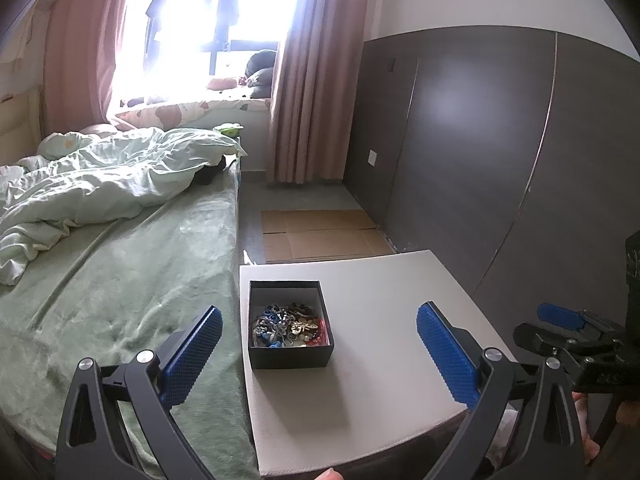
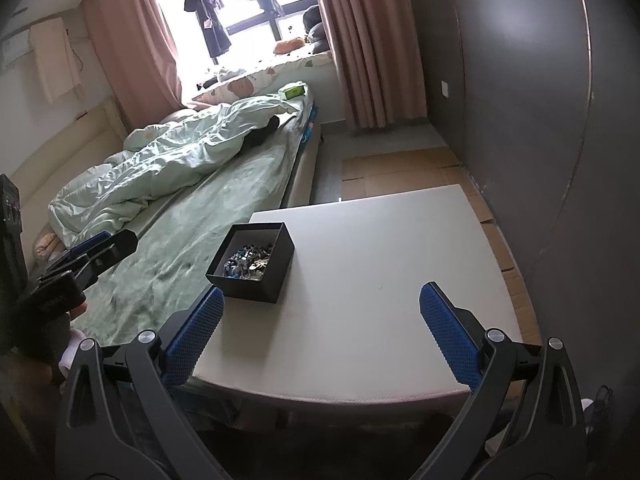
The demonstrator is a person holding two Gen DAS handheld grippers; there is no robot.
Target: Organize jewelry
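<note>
Jewelry [image 1: 289, 325] all heaped in the box [image 1: 291, 356] on the table [image 1: 380, 320] (prob. tangled). Fits sorting pending or pieces returned. Left gripper [image 1: 318, 354] & right gripper [image 2: 320, 338] both gape, empty.

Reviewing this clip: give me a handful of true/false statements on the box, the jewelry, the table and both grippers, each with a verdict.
1. The black box sits on the white table. True.
2. The box has its lid on. False: it is open, with the jewelry showing inside.
3. The left gripper is shut on a necklace. False: its jaws stand wide apart and hold nothing.
4. The right gripper is open and empty. True.
5. Jewelry is spread out over the tabletop. False: all that shows lies heaped inside the box.
6. The box stands near the table edge that is next to the bed. True.
</note>
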